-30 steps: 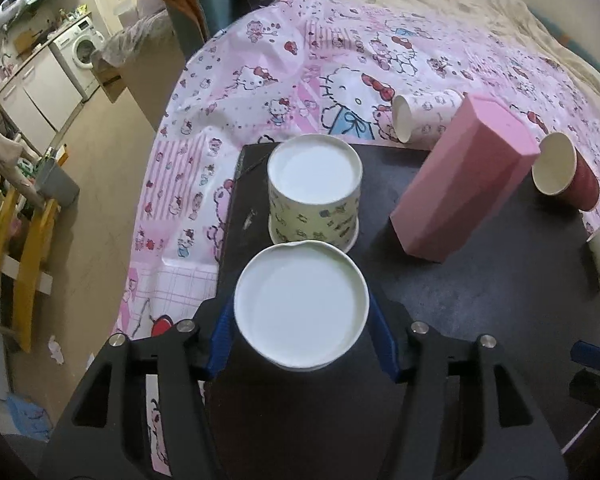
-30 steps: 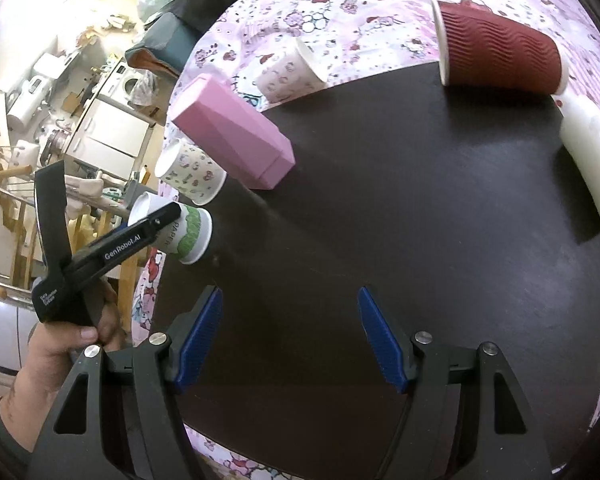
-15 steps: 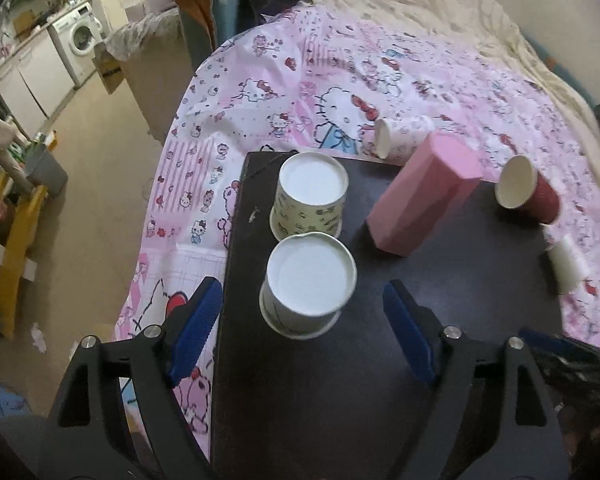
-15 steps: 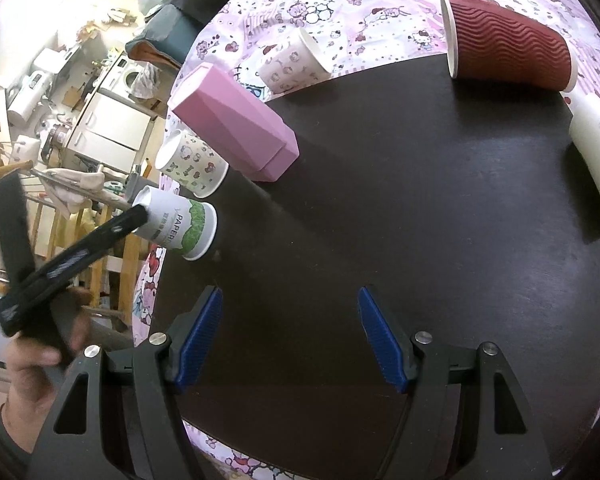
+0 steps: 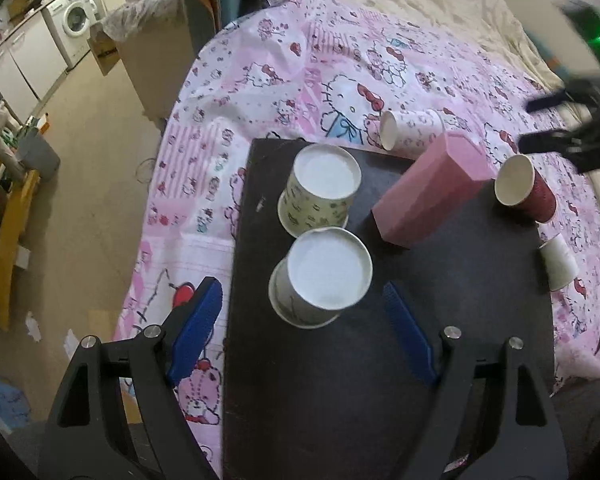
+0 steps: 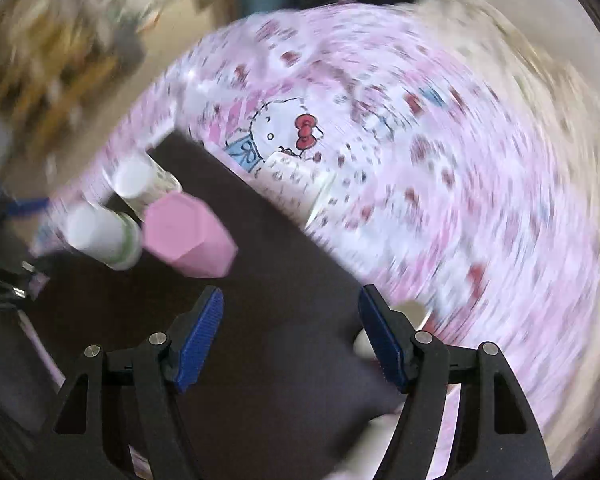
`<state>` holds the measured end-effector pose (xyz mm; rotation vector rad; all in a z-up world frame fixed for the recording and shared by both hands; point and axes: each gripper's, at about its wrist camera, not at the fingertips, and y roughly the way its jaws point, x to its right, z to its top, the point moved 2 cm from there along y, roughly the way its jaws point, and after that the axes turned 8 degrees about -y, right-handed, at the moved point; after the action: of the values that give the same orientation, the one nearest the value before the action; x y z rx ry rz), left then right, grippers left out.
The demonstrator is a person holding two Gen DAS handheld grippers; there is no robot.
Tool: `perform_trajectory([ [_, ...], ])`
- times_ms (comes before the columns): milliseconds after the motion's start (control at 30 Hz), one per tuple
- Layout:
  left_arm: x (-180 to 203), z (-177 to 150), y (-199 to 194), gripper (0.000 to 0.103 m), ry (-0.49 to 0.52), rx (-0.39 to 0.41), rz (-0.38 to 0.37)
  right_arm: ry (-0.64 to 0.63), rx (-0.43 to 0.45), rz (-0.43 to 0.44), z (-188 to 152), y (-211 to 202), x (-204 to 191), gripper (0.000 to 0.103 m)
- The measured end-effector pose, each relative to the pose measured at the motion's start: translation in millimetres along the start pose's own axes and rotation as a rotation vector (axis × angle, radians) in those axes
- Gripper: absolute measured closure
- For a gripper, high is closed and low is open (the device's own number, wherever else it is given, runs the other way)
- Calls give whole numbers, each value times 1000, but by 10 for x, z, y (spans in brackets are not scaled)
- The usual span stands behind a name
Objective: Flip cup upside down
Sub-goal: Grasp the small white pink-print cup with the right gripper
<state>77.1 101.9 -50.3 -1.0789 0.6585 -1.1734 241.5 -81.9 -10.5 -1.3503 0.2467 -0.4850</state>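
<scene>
Two paper cups stand upside down on the black tabletop (image 5: 340,380): a green-printed one (image 5: 320,278) nearest me and a patterned one (image 5: 322,190) behind it. My left gripper (image 5: 304,332) is open and empty, held back above the near cup without touching it. My right gripper (image 6: 290,338) is open and empty; its view is heavily blurred. The same two cups (image 6: 100,232) (image 6: 140,178) show at its left. A white patterned cup (image 5: 410,134) (image 6: 296,186), a red ribbed cup (image 5: 526,190) and a plain white cup (image 5: 558,262) lie on their sides.
A pink faceted box (image 5: 430,190) (image 6: 188,238) lies across the tabletop beside the upturned cups. A Hello Kitty sheet (image 5: 300,80) covers the bed under the table. Floor, cabinets and a washing machine (image 5: 74,24) are at the left.
My left gripper pulled back and up from the near cup, which stays upside down on the table. My right gripper swung fast, turning its view toward the bed.
</scene>
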Motion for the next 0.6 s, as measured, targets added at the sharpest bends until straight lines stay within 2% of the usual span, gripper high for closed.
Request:
perform_trajectory([
  [67, -15, 28, -8, 23, 4, 10, 6, -166, -58, -65, 180, 170, -50, 30],
  [100, -29, 46, -1, 23, -1, 10, 5, -290, -109, -120, 281, 320, -83, 30],
  [200, -64, 72, 20, 23, -23, -4, -8, -459, -233, -129, 449, 686, -63, 31],
  [433, -145, 107, 19, 23, -124, -46, -90, -698, -370, -110, 895, 1207, -84, 31],
  [600, -107, 123, 37, 23, -112, -50, -89, -796, -422, -62, 1137, 1501, -273, 31],
])
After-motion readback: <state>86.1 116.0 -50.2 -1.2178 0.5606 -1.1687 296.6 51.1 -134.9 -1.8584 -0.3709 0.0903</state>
